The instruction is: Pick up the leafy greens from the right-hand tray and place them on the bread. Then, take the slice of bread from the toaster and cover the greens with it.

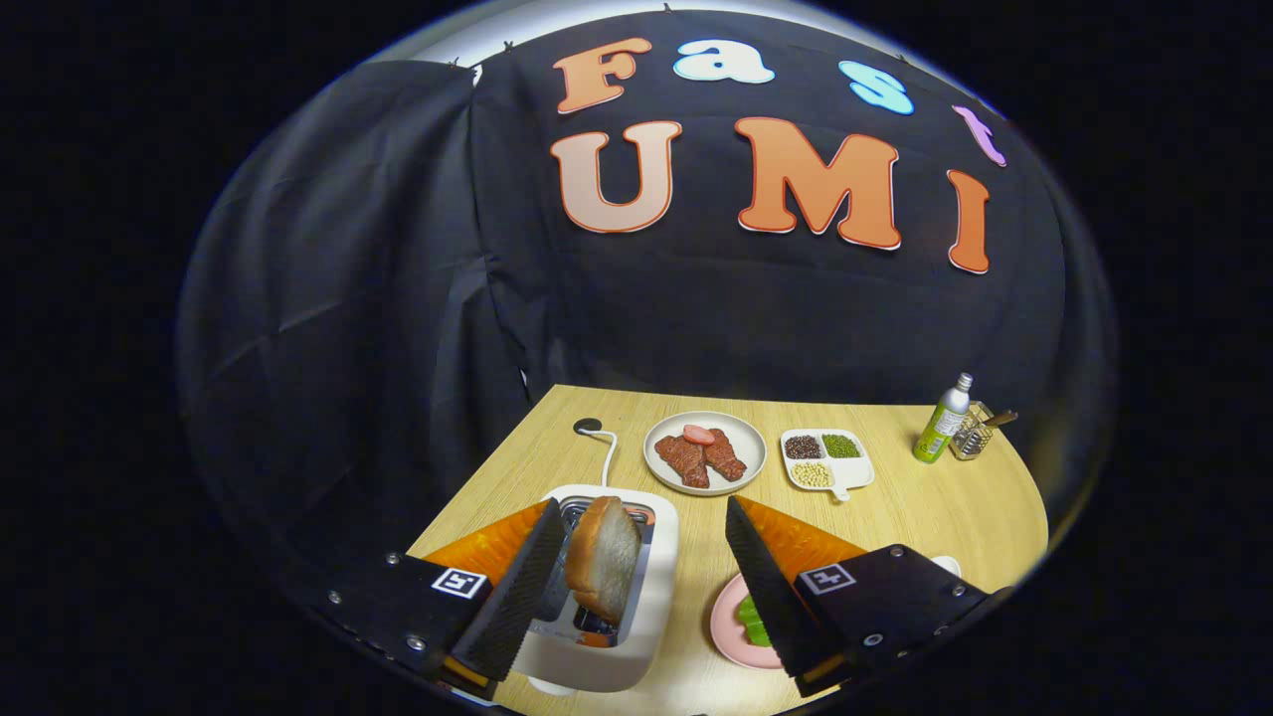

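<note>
Bread slice [604,559] upright in toaster [651,587] slot, between wide-open jaws [636,557], nearer the left one, not gripped. Leafy greens [753,622] on pink plate [728,622] behind the right one. Beyond on desk [925,507]: meat plate [705,452], bean tray [826,460], bottle [943,420].

My gripper [636,557] is spread wide above the wooden table [935,507]. The slice of bread [604,557] stands up out of the white toaster [651,597], close against my left finger [522,587], with my right finger [761,587] well apart from it. Beside my right finger a pink plate [728,622] holds leafy greens [753,622]. Beyond my fingers sit a plate of meat [705,453], a divided dish of beans [825,459], and a green bottle [942,420].
</note>
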{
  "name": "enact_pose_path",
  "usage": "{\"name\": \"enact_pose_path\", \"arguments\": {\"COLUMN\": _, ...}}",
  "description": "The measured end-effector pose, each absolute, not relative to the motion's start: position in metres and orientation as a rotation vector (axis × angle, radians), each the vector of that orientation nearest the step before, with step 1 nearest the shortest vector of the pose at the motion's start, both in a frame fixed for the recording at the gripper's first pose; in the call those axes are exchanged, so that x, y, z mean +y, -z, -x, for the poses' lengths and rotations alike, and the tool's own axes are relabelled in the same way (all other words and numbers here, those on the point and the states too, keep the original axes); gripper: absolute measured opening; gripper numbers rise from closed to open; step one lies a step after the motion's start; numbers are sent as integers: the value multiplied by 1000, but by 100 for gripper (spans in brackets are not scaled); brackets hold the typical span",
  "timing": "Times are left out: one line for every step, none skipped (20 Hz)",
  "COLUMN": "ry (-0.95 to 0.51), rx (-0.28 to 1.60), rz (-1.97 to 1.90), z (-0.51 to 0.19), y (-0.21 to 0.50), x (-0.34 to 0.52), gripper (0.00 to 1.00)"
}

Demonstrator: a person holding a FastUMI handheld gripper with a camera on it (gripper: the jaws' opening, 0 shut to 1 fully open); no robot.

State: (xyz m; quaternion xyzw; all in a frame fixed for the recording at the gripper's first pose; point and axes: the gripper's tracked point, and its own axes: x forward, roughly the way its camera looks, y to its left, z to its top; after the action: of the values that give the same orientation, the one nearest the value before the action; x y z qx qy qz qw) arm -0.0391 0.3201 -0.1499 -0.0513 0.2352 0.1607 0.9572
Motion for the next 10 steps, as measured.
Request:
{"name": "enact_pose_path", "arguments": {"ry": -333, "rx": 485, "rz": 108, "z": 41, "y": 154, "x": 325, "gripper": 98}}
{"name": "enact_pose_path", "arguments": {"ry": -337, "rx": 500, "rz": 112, "z": 43, "y": 160, "x": 329, "gripper": 98}}
{"name": "enact_pose_path", "arguments": {"ry": -340, "rx": 509, "rz": 112, "z": 44, "y": 165, "x": 332, "gripper": 98}}
{"name": "enact_pose_path", "arguments": {"ry": -341, "rx": 514, "rz": 115, "z": 44, "y": 170, "x": 335, "gripper": 98}}
{"name": "enact_pose_path", "arguments": {"ry": -335, "rx": 519, "rz": 125, "z": 45, "y": 174, "x": 335, "gripper": 98}}
{"name": "enact_pose_path", "arguments": {"ry": -330, "rx": 526, "rz": 138, "z": 44, "y": 178, "x": 335, "gripper": 98}}
{"name": "enact_pose_path", "arguments": {"ry": -328, "rx": 538, "rz": 146, "z": 44, "y": 184, "x": 335, "gripper": 95}}
{"name": "enact_pose_path", "arguments": {"ry": -329, "rx": 551, "rz": 148, "z": 45, "y": 191, "x": 338, "gripper": 92}}
{"name": "enact_pose_path", "arguments": {"ry": -328, "rx": 563, "rz": 154, "z": 46, "y": 196, "x": 339, "gripper": 86}}
{"name": "enact_pose_path", "arguments": {"ry": -328, "rx": 574, "rz": 163, "z": 47, "y": 200, "x": 340, "gripper": 82}}
